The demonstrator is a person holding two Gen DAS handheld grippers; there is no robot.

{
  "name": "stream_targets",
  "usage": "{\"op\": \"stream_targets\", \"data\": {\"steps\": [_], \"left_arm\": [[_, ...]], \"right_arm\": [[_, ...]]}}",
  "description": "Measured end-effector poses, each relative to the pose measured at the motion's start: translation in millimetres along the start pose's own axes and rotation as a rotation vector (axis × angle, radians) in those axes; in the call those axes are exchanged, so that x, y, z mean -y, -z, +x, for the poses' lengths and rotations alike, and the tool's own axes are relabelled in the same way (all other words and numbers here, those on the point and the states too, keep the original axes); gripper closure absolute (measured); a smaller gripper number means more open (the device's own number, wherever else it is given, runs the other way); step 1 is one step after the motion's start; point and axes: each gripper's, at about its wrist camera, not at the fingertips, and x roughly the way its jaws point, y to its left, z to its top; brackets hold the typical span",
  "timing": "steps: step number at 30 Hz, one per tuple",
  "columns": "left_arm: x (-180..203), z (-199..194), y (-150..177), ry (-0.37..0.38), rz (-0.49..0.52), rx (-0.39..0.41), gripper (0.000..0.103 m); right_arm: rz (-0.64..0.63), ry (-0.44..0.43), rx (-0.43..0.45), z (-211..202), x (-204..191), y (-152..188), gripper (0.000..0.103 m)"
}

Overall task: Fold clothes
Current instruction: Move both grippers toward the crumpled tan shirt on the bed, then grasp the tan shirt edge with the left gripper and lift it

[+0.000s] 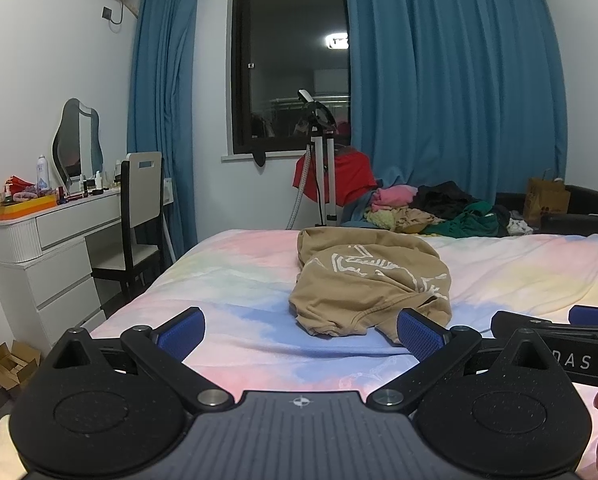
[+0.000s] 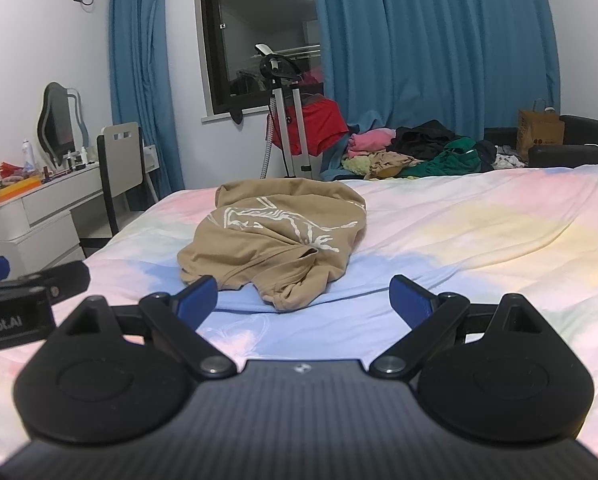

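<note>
A crumpled tan T-shirt [image 1: 363, 280] with a white line print lies bunched on the pastel bed sheet [image 1: 235, 280]; it also shows in the right wrist view [image 2: 275, 232]. My left gripper [image 1: 299, 330] is open and empty, hovering just before the shirt's near edge. My right gripper [image 2: 303, 300] is open and empty, also just short of the shirt's near hem. The right gripper's side shows at the right edge of the left wrist view [image 1: 559, 336], and the left gripper's side at the left edge of the right wrist view [image 2: 27, 292].
A heap of mixed clothes [image 1: 427, 208] lies beyond the bed's far edge, next to a garment steamer stand [image 1: 323, 168] and a red cloth. A white dressing table [image 1: 47, 232] with a chair stands left of the bed. A paper bag [image 1: 547, 200] sits on a black seat at the right.
</note>
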Motion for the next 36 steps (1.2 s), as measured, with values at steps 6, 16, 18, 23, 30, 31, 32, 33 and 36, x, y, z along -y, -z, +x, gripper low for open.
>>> {"op": "stream_targets", "data": {"steps": [6,16,18,23,30,31,32,33,36], "left_arm": [[-1.2,-0.5,0.9,0.008,-0.022,-0.005,0.000],[-4.3,7.6,3.5,0.031,-0.039,-0.055,0.000],[-4.5,9.6,4.6,0.037,-0.040,-0.068,0.000],[-1.9,34.8,13.9,0.043,0.017,-0.134,0.000],[35.5,107.9,26.3,0.092,0.310,-0.235,0.001],[40.8,120.5,28.3,0.095,0.356,-0.248,0.001],[44.4,133.0,29.5,0.096,0.392,-0.255,0.002],[47.9,145.6,30.7,0.097,0.427,-0.263,0.002],[57.5,183.4,33.9,0.095,0.528,-0.279,0.006]], "right_arm": [[0.000,0.002,-0.007,0.3,0.7,-0.2,0.009],[0.010,-0.001,-0.027,1.4,0.6,-0.9,0.009],[0.014,-0.001,-0.032,1.7,0.5,-1.1,0.009],[0.069,0.037,-0.051,-0.9,10.9,-3.5,0.009],[0.178,0.097,-0.100,1.3,33.5,-5.5,0.009],[0.197,0.097,-0.109,3.0,36.9,-5.9,0.009],[0.216,0.097,-0.119,4.9,40.5,-6.3,0.009],[0.236,0.095,-0.130,7.3,44.7,-6.7,0.009],[0.303,0.085,-0.160,15.4,58.3,-7.1,0.009]]}}
